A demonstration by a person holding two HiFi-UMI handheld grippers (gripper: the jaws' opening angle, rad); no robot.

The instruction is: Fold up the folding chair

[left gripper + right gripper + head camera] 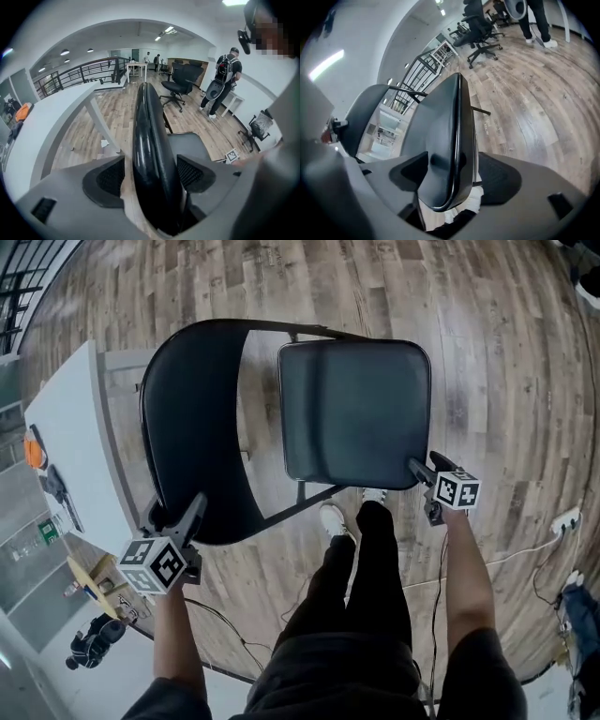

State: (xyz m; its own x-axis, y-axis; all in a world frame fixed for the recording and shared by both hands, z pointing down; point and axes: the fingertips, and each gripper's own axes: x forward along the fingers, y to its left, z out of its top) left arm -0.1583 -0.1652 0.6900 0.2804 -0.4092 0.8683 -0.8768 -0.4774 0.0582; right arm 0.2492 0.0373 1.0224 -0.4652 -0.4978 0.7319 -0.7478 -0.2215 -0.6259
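Observation:
The black folding chair stands open on the wood floor, its curved backrest [192,427] left of its padded seat [356,409]. My left gripper [183,517] straddles the backrest's rim at the lower left. In the left gripper view the backrest [147,136] runs between the open jaws of the left gripper [150,176], with floor showing beside the left pad. My right gripper [419,472] sits at the seat's near right corner. In the right gripper view the seat edge [440,140] stands between the right gripper's [457,180] open jaws, a gap beside the right pad.
A white table [70,446] stands left of the chair, an orange object [34,452] on it. My legs and white shoes [333,517] are just below the seat. A cable [525,549] and power strip [565,519] lie at the right. Office chairs [180,79] and a person [225,75] stand farther off.

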